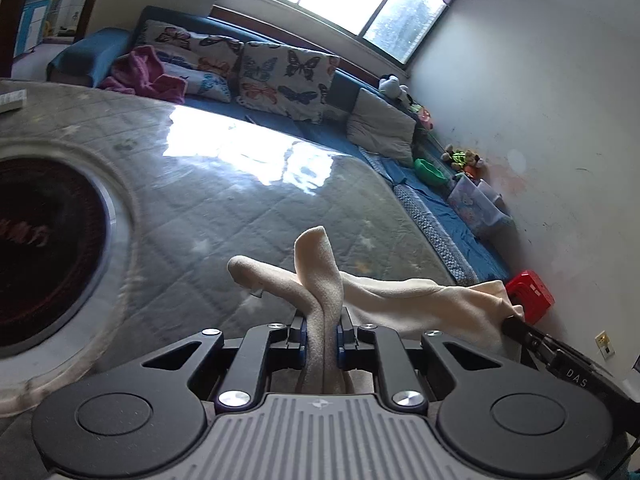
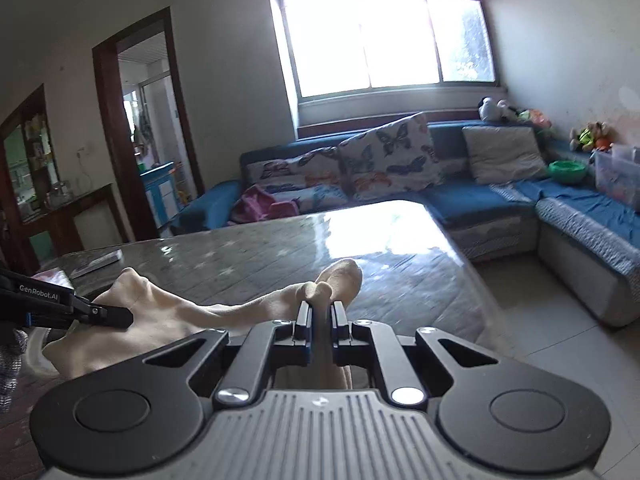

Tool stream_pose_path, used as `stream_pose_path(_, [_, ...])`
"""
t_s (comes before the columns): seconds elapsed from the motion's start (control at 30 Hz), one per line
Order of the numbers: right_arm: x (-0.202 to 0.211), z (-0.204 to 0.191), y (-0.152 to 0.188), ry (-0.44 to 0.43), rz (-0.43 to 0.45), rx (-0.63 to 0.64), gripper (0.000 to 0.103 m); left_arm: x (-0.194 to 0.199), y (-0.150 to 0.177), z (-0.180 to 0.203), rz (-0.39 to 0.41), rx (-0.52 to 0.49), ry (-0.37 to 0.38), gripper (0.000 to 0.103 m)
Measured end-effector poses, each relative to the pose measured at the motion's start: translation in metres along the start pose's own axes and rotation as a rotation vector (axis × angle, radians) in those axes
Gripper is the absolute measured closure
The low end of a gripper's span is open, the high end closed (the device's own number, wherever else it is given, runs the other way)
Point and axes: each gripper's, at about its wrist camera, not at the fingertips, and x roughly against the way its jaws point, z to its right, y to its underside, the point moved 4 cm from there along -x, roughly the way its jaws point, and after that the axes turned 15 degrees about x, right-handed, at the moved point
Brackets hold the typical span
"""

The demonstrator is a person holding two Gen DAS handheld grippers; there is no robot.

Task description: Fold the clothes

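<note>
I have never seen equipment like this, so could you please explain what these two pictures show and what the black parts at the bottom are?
There is no robot here: a person carries a hand-held gripper in each hand, and each has a wide-angle camera looking forward along its two fingers. The black parts are those tools. One picture is from the left hand-held gripper, the other from the right hand-held gripper; each also glimpses the other tool at its edge. Both are shut on one cream cloth, which stretches between them above a glossy quilted table. A flat booklet-like item lies on the table's far left. Behind are a blue sofa with butterfly cushions and a window.
</note>
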Motion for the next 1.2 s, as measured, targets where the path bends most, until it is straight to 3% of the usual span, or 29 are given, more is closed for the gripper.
stream_pose_path(0.2, [0.0, 0.033, -0.016, 0.084, 0.011, 0.013, 0.095, -0.033, -0.004, 0.037, -0.018, -0.042, 0.023, 0.089])
stream_pose_path(0.47, [-0.013, 0.06, -0.005, 0.141, -0.019, -0.009, 0.095, -0.071, 0.005, 0.064, -0.043, -0.131, -0.016, 0.089])
stream_pose_path(1.0, [-0.05, 0.081, 0.044, 0.155, -0.166, -0.07, 0.095, -0.101, 0.031, 0.045, -0.108, -0.187, -0.118, 0.085])
stream_pose_path(1.2, [-0.052, 0.078, 0.046, 0.174, -0.193, -0.044, 0.083, -0.102, 0.034, 0.039, -0.106, -0.189, -0.152, 0.079])
